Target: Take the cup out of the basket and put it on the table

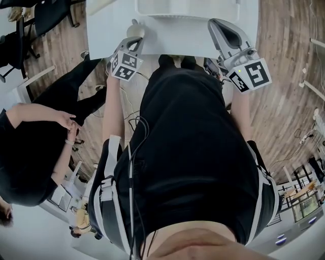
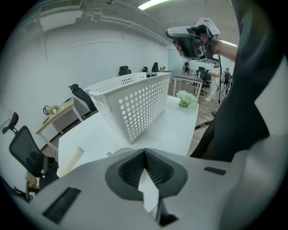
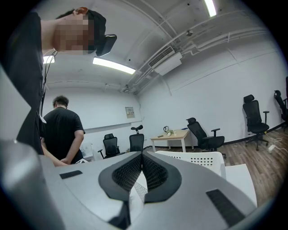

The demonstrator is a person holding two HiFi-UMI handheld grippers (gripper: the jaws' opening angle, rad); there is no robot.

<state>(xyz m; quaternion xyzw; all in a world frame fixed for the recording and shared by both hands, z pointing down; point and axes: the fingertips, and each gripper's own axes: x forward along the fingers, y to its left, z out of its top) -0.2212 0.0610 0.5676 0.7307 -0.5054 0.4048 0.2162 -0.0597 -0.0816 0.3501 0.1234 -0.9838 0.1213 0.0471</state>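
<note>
A white perforated basket (image 2: 135, 105) stands on the white table (image 2: 175, 130); in the head view it is at the top edge (image 1: 198, 7), and its rim shows in the right gripper view (image 3: 202, 158). A pale beige cup (image 1: 135, 29) stands on the table just beyond my left gripper (image 1: 135, 44); only its rim peeks over the jaws (image 2: 118, 152). My left gripper (image 2: 145, 155) is shut with nothing between its pads. My right gripper (image 1: 218, 24) hangs in the air at the table's right, shut and empty (image 3: 141, 157), and also shows from the left gripper view (image 2: 180, 36).
A cream cylinder (image 2: 70, 161) lies near the table's left edge. A green-and-white bunch (image 2: 186, 99) sits at the table's far end. A bystander in black (image 1: 30, 132) stands to my left. Office chairs (image 3: 204, 134) and a desk (image 3: 173, 134) stand behind.
</note>
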